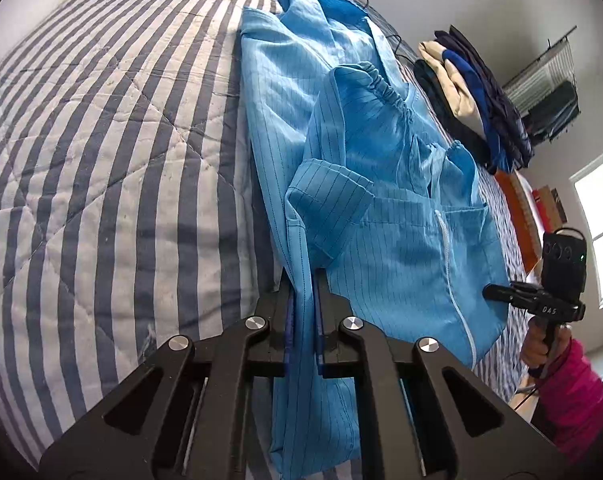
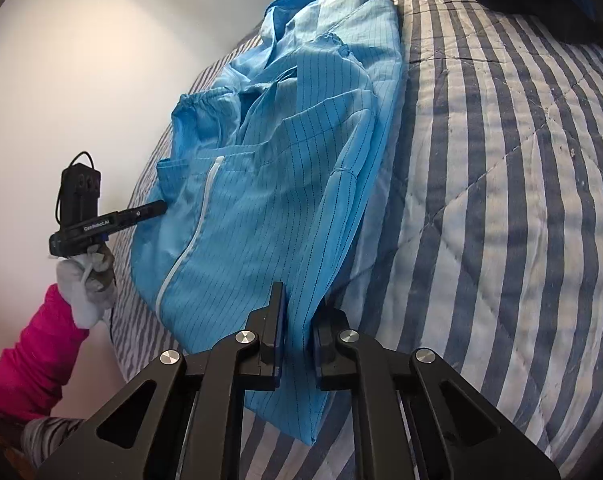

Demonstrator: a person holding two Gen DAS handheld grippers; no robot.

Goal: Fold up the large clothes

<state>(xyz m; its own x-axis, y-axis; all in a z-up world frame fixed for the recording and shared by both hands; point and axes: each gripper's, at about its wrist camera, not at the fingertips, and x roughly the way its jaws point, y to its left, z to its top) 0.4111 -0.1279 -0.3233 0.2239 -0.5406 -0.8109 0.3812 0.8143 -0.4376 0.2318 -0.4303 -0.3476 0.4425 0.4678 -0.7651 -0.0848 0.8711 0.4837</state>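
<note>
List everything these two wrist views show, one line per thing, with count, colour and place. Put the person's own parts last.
garment: one, light blue with thin dark pinstripes and a white zip, lying lengthwise on the quilt, sleeves folded over its front
quilt: one, navy and white stripes, covering the bed under the garment
pile of clothes: one stack, cream, blue and dark navy, on the bed beyond the garment
window: one, bright, on the far wall
left tongs: one, black, shut on the garment's near hem
right tongs: one, black, shut on the hem at the other corner
sleeve: pink, on the arm at each view's edge
glove: one, pale grey, on the left hand
</note>
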